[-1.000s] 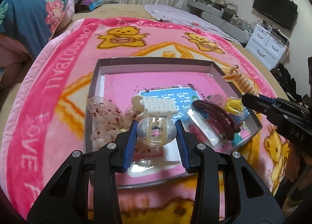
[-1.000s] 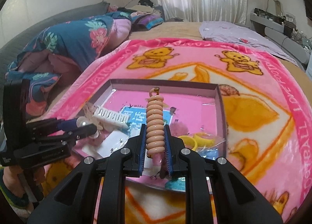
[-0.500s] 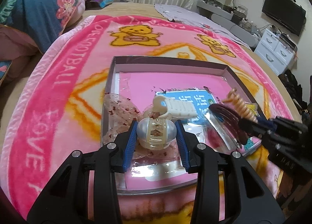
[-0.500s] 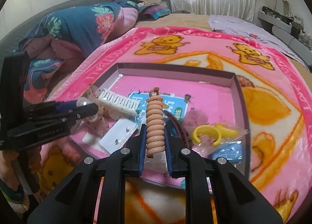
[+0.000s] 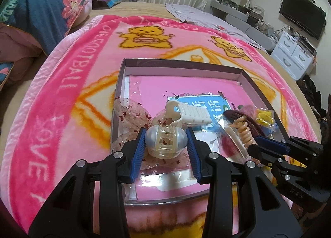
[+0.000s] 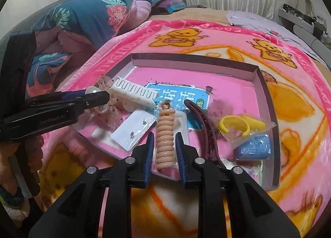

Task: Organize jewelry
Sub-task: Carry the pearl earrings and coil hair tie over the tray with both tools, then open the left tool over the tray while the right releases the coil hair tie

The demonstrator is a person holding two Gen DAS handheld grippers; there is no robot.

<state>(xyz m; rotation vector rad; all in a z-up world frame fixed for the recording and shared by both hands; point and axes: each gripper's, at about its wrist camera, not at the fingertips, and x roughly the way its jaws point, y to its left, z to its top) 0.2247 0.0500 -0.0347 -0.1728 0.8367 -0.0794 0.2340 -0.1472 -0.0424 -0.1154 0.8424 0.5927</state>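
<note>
My left gripper [image 5: 166, 144] is shut on a pearly see-through claw clip [image 5: 165, 139], held just above the near left part of the shallow grey-rimmed tray [image 5: 182, 62]. In the right wrist view that gripper [image 6: 97, 97] comes in from the left over the tray [image 6: 192, 57]. A peach spiral hair tie [image 6: 164, 136] stands between the pads of my right gripper [image 6: 165, 149]. Its jaws are opening, narrow gaps show on both sides, and the coil's lower end rests at the tray's near edge. The left wrist view shows the coil [image 5: 243, 132] ahead of the right gripper [image 5: 257, 144].
The tray holds a white comb clip [image 6: 134, 93], a glitter bow [image 5: 130, 111], an earring card [image 6: 134, 132], a dark maroon hair clip [image 6: 202, 122], a yellow cuff [image 6: 233, 126] and a blue packet [image 6: 254, 149]. It lies on a pink bear blanket [image 5: 68, 93]. Bedding [image 6: 86, 18] is piled at far left.
My right gripper has come down into the tray's near edge with the spiral tie, and its pads have parted from the coil. The left gripper keeps its hold on the claw clip.
</note>
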